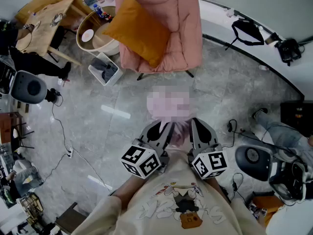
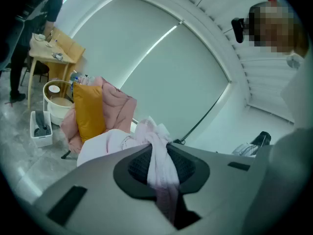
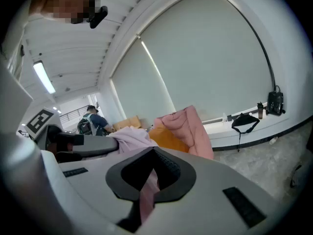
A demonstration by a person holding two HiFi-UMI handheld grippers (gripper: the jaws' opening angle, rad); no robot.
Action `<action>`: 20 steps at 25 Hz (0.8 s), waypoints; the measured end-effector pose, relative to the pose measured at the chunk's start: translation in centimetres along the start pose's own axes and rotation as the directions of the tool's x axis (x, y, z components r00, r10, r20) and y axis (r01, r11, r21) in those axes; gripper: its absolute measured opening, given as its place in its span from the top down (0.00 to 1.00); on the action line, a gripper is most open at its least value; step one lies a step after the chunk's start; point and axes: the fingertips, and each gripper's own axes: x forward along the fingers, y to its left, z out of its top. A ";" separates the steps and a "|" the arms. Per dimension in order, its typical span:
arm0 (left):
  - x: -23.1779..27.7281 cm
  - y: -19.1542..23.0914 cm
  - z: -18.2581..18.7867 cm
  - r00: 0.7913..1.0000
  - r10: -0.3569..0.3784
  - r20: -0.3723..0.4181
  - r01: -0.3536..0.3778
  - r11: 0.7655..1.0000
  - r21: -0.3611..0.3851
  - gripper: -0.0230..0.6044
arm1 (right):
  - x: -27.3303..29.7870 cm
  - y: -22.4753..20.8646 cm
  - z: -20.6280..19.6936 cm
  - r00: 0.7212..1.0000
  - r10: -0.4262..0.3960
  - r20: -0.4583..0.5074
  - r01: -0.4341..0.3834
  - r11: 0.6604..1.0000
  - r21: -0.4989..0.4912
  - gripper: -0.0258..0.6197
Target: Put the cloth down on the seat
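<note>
A pale pink cloth [image 1: 180,132] hangs bunched between my two grippers, low in the head view, above the grey floor. My left gripper [image 1: 163,126] is shut on it; in the left gripper view a twisted strip of the cloth [image 2: 159,155] is pinched between the dark pads. My right gripper [image 1: 199,123] is shut on another part, and a fold of the cloth [image 3: 148,189] shows between its pads. The seat is a pink padded chair [image 1: 168,28] with an orange cushion [image 1: 134,29], some way ahead of both grippers. A mosaic patch hides the cloth's far part.
Left of the chair are a white bin [image 1: 104,68] and a round tub-like table [image 1: 93,33]. A wooden table [image 1: 46,18] stands further left. A black bag [image 1: 247,31] lies on the curved ledge. Office chairs [image 1: 29,87] and cables sit on the floor.
</note>
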 end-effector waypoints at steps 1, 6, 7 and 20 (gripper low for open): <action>-2.0 -0.1 -0.7 1.000 0.013 0.007 -0.013 0.999 0.047 0.87 | -1.2 1.4 -1.3 1.000 -0.003 -0.002 0.003 1.000 -0.004 0.93; -9.8 -0.3 -3.5 0.998 0.066 0.013 -0.067 0.972 0.226 0.87 | -5.5 7.0 -6.7 0.999 -0.032 -0.019 0.032 0.999 -0.010 0.93; -11.0 -0.4 -4.1 0.997 0.075 0.010 -0.075 0.970 0.233 0.87 | -6.2 7.9 -7.4 0.999 -0.033 -0.022 0.033 0.999 -0.010 0.93; -11.4 -0.9 -2.1 0.989 0.144 0.040 -0.149 0.962 0.229 0.87 | -6.0 5.5 -3.7 0.998 0.045 0.047 -0.046 0.999 0.020 0.93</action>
